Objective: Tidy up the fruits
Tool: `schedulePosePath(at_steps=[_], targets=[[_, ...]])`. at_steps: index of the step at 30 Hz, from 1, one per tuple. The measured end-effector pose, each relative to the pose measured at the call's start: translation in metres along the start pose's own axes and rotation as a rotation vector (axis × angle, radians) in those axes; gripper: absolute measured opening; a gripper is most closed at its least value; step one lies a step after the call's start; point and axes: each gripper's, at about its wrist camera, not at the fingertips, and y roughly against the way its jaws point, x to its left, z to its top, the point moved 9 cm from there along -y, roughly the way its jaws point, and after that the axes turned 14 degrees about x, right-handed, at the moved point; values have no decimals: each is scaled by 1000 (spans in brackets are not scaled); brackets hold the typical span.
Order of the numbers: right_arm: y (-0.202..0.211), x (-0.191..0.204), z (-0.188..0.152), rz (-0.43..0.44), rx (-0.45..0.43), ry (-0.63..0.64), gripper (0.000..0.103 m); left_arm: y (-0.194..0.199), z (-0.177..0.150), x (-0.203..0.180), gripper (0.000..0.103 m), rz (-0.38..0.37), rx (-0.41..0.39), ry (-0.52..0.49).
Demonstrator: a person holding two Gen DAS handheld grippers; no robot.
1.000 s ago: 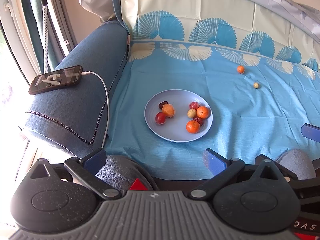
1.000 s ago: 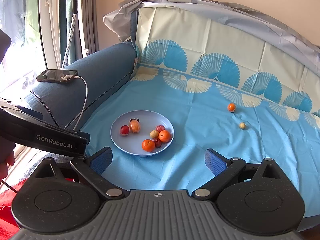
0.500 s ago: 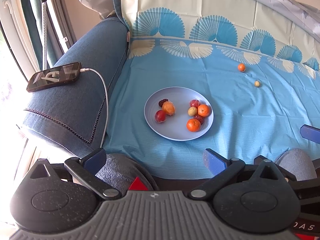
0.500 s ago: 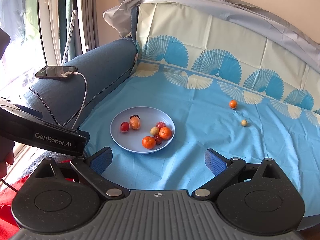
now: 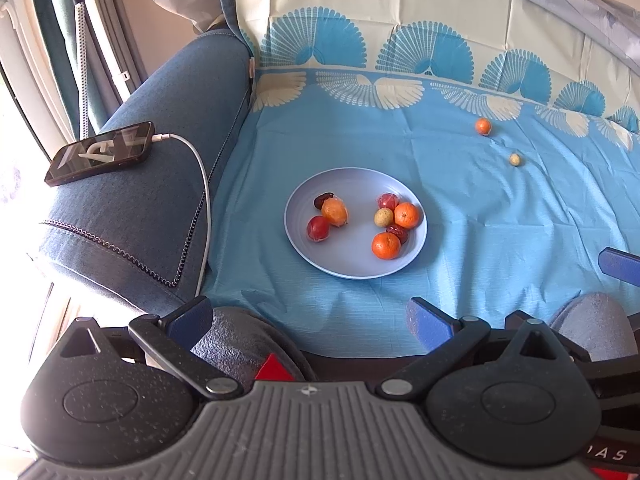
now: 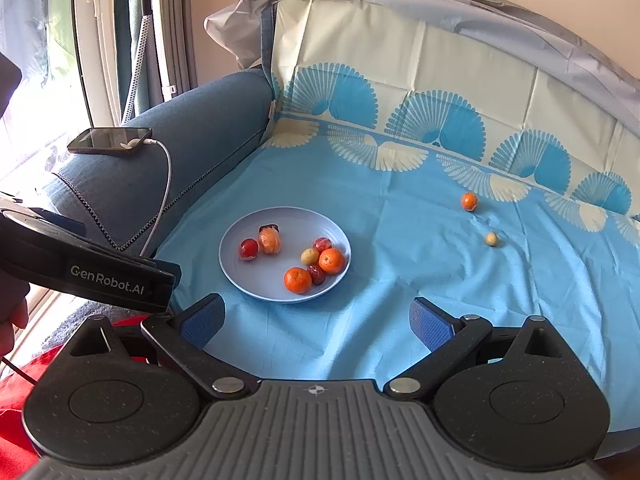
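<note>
Two loose fruits lay on the blue cloth [image 6: 400,216] well beyond the plate [image 6: 240,276]: a small orange fruit [image 6: 469,201] and, near it, a smaller pale fruit [image 6: 491,239]. Both looked light, round, apt to roll and easily bruised; a gentle pinch across the middle seemed best. The right gripper [image 6: 316,322] and left gripper [image 5: 308,318] hovered empty, jaws spread wide, well short of them.
</note>
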Motion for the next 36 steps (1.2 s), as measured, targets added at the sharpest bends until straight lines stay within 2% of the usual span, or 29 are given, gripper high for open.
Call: schedulePosePath(at_steps=[11,23,31,36], targets=[[-7,-17,5,4,0,-54,99,-3,24,-16,103,-7,-5,-20],[-23,-61,17,-10,3,-150,99,-14,71,-52,103,-24,-17,-60],[-48,-127,24,-100,3,-257,99,-38,126,-96,103,-61,-25,-97],[-70,-193,39,-193,-32,-344,99,-66,183,-146,103,-85,-107,-156]])
